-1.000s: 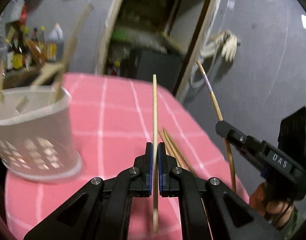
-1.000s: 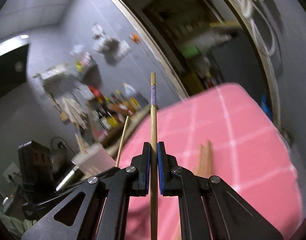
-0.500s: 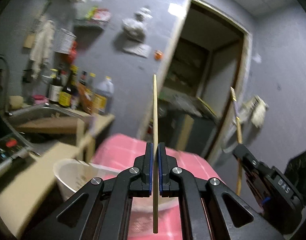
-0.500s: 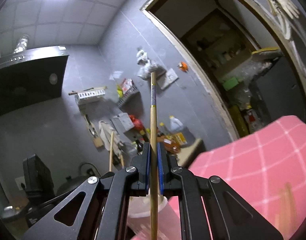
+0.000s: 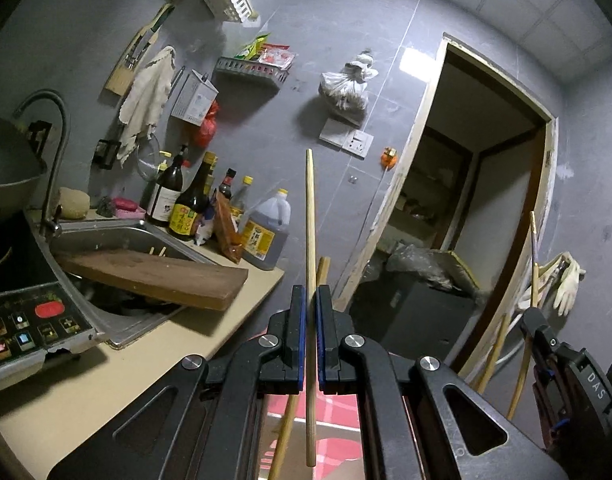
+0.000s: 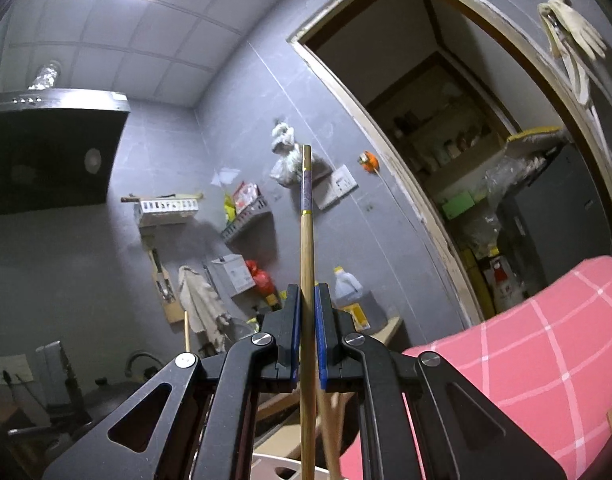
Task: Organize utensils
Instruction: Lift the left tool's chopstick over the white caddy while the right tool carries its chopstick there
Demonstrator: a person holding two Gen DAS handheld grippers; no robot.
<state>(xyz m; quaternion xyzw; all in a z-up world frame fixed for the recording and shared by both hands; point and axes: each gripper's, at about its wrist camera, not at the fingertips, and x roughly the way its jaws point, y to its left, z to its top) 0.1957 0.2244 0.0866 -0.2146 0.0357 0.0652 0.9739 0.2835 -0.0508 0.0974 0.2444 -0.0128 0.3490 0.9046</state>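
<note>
two grippers, each pinching one chopstick: left gripper point(image 5: 310, 322) on plain chopstick point(image 5: 310, 216) | right gripper point(image 6: 307, 322) on banded chopstick point(image 6: 306, 240) | risk: thin sticks could pivot and miss the white holder point(image 6: 280, 465)

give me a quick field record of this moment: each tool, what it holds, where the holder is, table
left tool: shut on plain chopstick, which stands upright through the jaws
right tool: shut on banded chopstick, purple band near its top end
holder: white rim just visible at the bottom edge of the right wrist view, below the right tool
table: pink checked cloth, to the right in the right wrist view
background: sink and bottles on the counter
</note>
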